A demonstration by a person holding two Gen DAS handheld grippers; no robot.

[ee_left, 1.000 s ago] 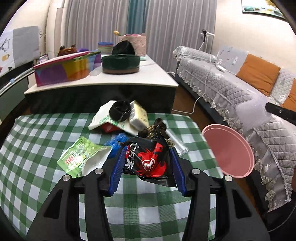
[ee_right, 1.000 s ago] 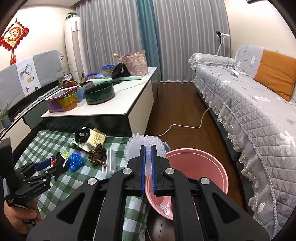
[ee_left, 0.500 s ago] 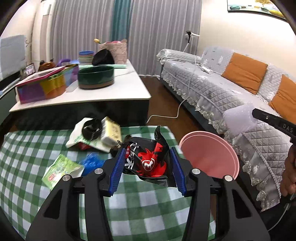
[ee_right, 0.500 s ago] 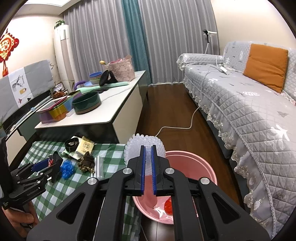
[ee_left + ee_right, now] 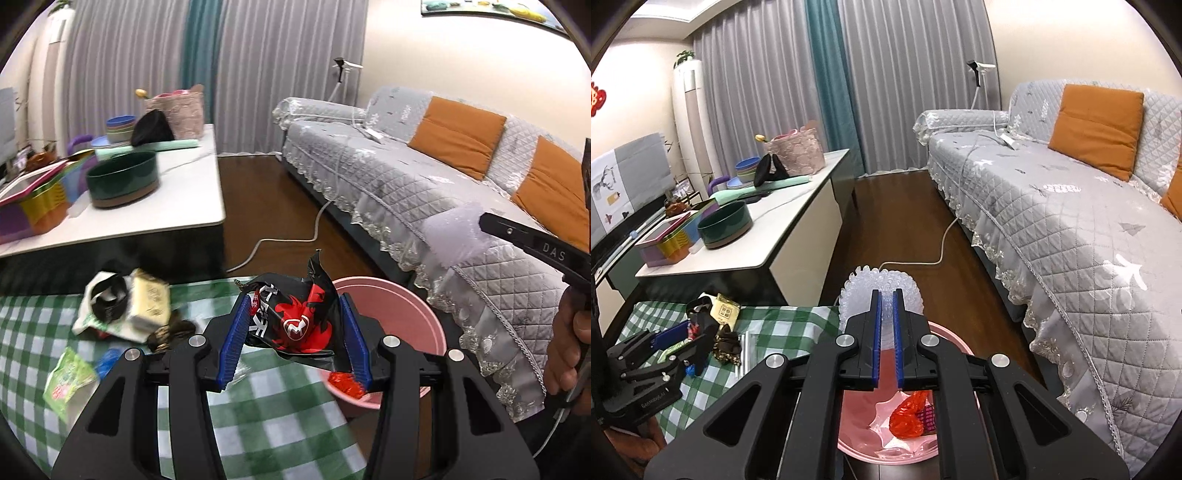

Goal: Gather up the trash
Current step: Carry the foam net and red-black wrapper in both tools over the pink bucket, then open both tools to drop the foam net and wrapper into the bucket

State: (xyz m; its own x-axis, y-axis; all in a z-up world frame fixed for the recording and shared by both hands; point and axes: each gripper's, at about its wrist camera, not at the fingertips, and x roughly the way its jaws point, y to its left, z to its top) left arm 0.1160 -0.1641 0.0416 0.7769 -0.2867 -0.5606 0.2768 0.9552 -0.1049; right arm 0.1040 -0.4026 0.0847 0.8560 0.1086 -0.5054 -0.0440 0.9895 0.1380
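In the left wrist view, the left gripper (image 5: 291, 332) holds a black and red wrapper (image 5: 291, 321) between its blue pads, about half open around it. A second ago this wrapper was over the middle of the checked table (image 5: 221, 424), with the pink bin (image 5: 424, 321) far at the right of the frame. Now the bin is right behind the wrapper, in the lower centre, and the trash pile has moved to the left of the frame. So the wrapper has been carried to the table edge, and I judge it is almost ready to be dropped.

In the right wrist view, the right gripper (image 5: 886, 314) has also come nearer: the bin (image 5: 860, 443) was ahead of the fingers before, and now it is below them, at the bottom of the frame. The jaws are nearly shut on a sheet of bubble wrap (image 5: 860, 291), which sticks out above the fingertips. I judge this piece is also close to release.

The bin stands on the floor beside the table. Inside it I see a red plastic piece (image 5: 908, 413) and some clear film around it.

Still on the table: a green packet (image 5: 66, 380), a blue scrap (image 5: 109, 360), a brown crumpled thing (image 5: 727, 341), a yellow pack (image 5: 147, 302) and a black ring (image 5: 109, 299) on a white packet. These are not yet collected.
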